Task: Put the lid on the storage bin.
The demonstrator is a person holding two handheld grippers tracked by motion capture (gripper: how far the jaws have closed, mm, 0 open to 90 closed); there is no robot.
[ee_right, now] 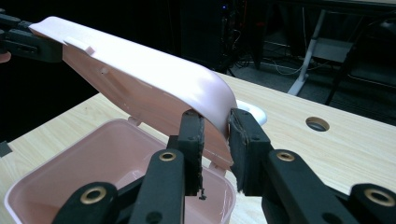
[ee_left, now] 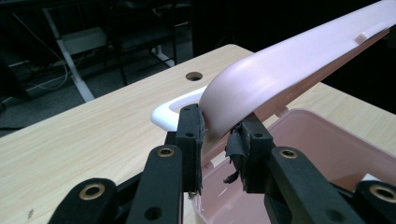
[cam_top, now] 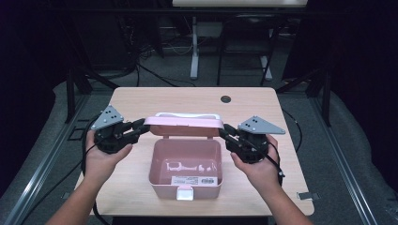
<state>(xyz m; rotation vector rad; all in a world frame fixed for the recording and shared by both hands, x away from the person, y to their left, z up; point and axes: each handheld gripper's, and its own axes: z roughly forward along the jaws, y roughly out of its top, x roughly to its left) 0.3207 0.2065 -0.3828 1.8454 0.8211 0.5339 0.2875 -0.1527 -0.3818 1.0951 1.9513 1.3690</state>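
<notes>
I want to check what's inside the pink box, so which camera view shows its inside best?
The high view: it looks straight down into the open pink box, showing the floor with a white barcode label. The left gripper view catches a corner of the box under the raised lid; the right gripper view shows its near wall and part of the floor.

Bright tabletop, dark surroundings, soft focus

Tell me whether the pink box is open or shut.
Open. The lid is raised off the pink box, with the left tool and right tool each clamped on one end; the inside shows from above.
</notes>
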